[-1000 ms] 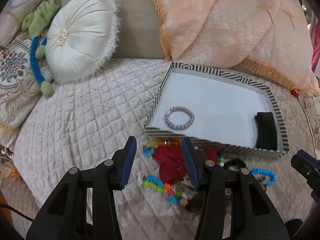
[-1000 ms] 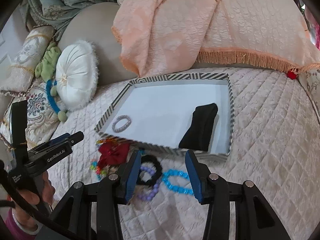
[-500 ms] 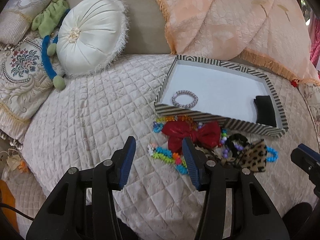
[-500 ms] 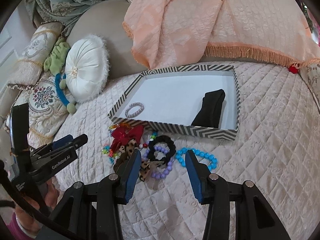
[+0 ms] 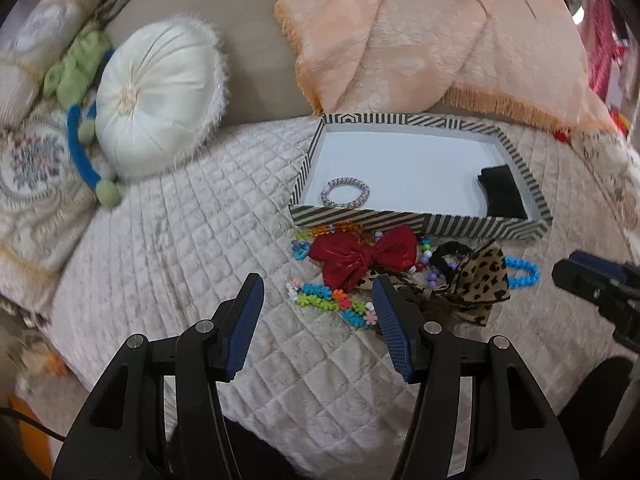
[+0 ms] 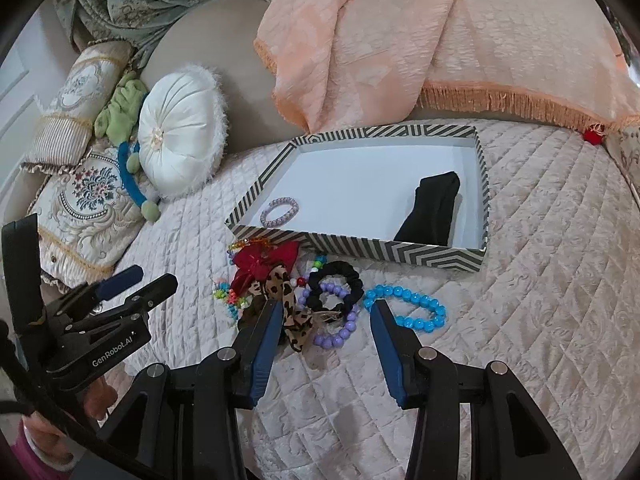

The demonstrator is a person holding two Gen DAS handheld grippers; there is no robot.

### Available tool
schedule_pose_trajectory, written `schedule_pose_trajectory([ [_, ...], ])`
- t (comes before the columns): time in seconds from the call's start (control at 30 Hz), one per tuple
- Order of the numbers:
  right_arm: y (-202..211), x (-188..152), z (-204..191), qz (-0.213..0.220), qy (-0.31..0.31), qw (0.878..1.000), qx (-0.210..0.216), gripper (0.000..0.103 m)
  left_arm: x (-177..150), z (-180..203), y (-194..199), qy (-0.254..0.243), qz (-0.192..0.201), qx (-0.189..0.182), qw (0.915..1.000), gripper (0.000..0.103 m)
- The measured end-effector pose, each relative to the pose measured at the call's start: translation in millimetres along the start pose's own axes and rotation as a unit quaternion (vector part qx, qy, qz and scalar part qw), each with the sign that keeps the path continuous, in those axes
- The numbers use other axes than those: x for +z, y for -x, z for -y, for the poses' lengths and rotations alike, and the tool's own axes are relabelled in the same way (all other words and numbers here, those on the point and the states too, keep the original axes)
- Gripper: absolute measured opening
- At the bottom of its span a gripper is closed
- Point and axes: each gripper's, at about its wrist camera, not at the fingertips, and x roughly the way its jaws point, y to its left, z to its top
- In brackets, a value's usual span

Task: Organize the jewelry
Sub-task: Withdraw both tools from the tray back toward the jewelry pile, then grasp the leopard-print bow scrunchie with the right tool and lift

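On quilt, striped tray holds lilac bracelet and black band. Just before tray lies jewelry pile: red bow, leopard bow, black scrunchie, purple beads, blue beads. Left gripper jaws wide, just been opening, empty. Right gripper jaws apart, empty, above pile.

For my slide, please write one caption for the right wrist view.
Bracelets and hair ties lie on a quilted bed before a striped tray.
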Motion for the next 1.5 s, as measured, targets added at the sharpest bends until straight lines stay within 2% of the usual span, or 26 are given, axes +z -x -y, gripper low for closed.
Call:
schedule_pose_trajectory([
  [0.13, -1, -1, -1, 0.000, 0.000, 1.000, 0.001, 0.044, 1, -8, 2, 0.007, -0.002, 0.005, 1.0000, 0.056],
  [0.23, -4, -1, -1, -0.004, 0.003, 1.000, -0.001, 0.044, -1, -8, 3, -0.012, 0.012, 0.017, 0.9997, 0.056],
  [0.33, -6, -3, -1, -0.006, 0.005, 1.000, -0.003, 0.044, -3, -11, -5, -0.030, -0.007, 0.024, 0.9992, 0.056],
  [0.53, -7, -7, 2, -0.008, 0.005, 1.000, -0.005, 0.044, -9, -39, -21, 0.023, -0.048, -0.002, 0.9986, 0.056],
  [0.77, -17, -11, -1, -0.025, 0.015, 1.000, 0.011, 0.044, -7, -60, -37, 0.096, -0.078, -0.053, 0.9910, 0.056],
  [0.97, -40, -19, -18, -0.048, 0.044, 0.997, 0.039, 0.045, 1, -58, -50, 0.120, -0.095, -0.083, 0.9847, 0.056],
  [1.27, -79, -10, -33, -0.060, 0.091, 0.994, 0.018, 0.048, 4, -68, -68, 0.144, -0.118, -0.097, 0.9778, 0.056],
  [1.37, -97, -3, -43, -0.076, 0.125, 0.989, 0.023, 0.053, 3, -75, -75, 0.153, -0.128, -0.099, 0.9749, 0.056],
  [1.5, -124, 0, -48, -0.113, 0.136, 0.983, 0.047, 0.052, 0, -78, -82, 0.159, -0.138, -0.100, 0.9724, 0.056],
])
